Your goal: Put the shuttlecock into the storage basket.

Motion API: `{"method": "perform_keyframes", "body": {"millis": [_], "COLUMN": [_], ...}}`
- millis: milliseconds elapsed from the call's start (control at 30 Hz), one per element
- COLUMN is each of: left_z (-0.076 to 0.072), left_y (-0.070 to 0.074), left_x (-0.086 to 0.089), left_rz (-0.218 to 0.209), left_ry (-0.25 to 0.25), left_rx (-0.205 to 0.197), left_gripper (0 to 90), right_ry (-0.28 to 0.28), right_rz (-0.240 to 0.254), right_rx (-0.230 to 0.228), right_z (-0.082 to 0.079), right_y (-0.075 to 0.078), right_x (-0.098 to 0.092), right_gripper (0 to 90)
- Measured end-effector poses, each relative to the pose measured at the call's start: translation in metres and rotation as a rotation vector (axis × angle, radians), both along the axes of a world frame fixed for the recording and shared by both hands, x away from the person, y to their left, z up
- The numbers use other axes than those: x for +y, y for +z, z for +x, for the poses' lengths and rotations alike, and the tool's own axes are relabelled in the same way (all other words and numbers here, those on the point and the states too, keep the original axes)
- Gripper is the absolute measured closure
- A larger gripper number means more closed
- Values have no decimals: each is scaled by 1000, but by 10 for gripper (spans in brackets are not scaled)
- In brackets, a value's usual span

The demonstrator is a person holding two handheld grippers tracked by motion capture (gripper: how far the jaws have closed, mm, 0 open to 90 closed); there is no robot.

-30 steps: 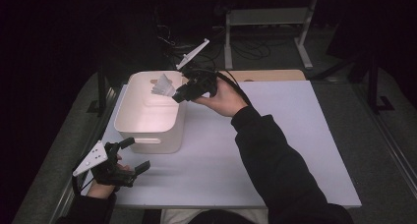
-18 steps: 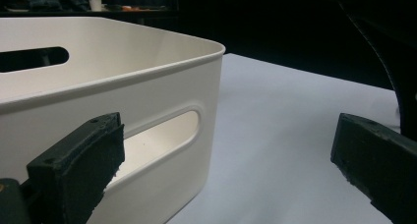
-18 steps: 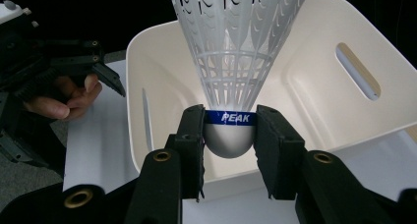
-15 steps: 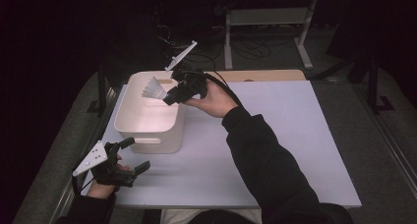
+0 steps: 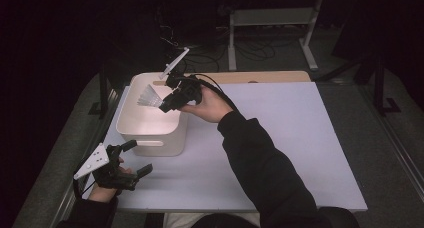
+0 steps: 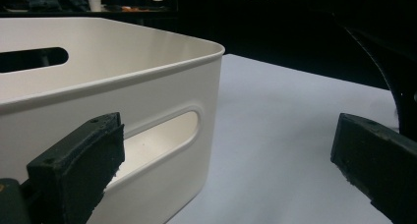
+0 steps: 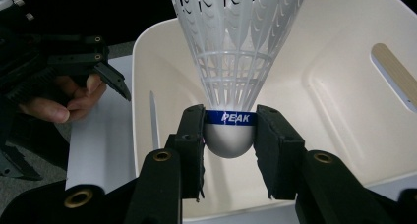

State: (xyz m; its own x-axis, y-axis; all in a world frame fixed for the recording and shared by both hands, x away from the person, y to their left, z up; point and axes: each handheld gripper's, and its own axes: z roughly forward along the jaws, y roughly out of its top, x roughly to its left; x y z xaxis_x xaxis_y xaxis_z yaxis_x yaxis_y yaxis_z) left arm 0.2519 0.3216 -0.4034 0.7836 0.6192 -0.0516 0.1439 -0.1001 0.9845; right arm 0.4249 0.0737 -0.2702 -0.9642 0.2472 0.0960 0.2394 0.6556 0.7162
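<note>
A white plastic shuttlecock with a blue band is clamped by its rounded base between the black jaws of my right gripper. In the high view the right gripper holds the shuttlecock over the open white bin, skirt pointing left. The bin's inside looks bare. My left gripper rests near the table's front left corner, open, its two jaws wide apart with nothing between them. In the left gripper view the bin's near wall with its handle slot stands just ahead.
A white mat covers the table, with a wooden strip along its far edge. A grey metal stand and cables sit on the dark floor beyond. The table's metal side rails run along both sides.
My right gripper has carried the shuttlecock leftward and slightly down, from the bin's right rim to over its middle. The left gripper has stayed put.
</note>
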Motion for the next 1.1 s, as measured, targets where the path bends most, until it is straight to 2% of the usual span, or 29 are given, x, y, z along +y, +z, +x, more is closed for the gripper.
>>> {"method": "perform_keyframes", "body": {"millis": [500, 1100], "left_z": [0, 0], "left_y": [0, 0], "left_x": [0, 0], "left_rz": [0, -2], "left_ry": [-1, -4], "left_rx": [1, -1], "left_gripper": [0, 0], "right_ry": [23, 35], "right_rz": [-19, -80], "right_rx": [25, 59], "right_z": [3, 8], "right_y": [-18, -38], "right_x": [16, 28], "right_gripper": [642, 642]}}
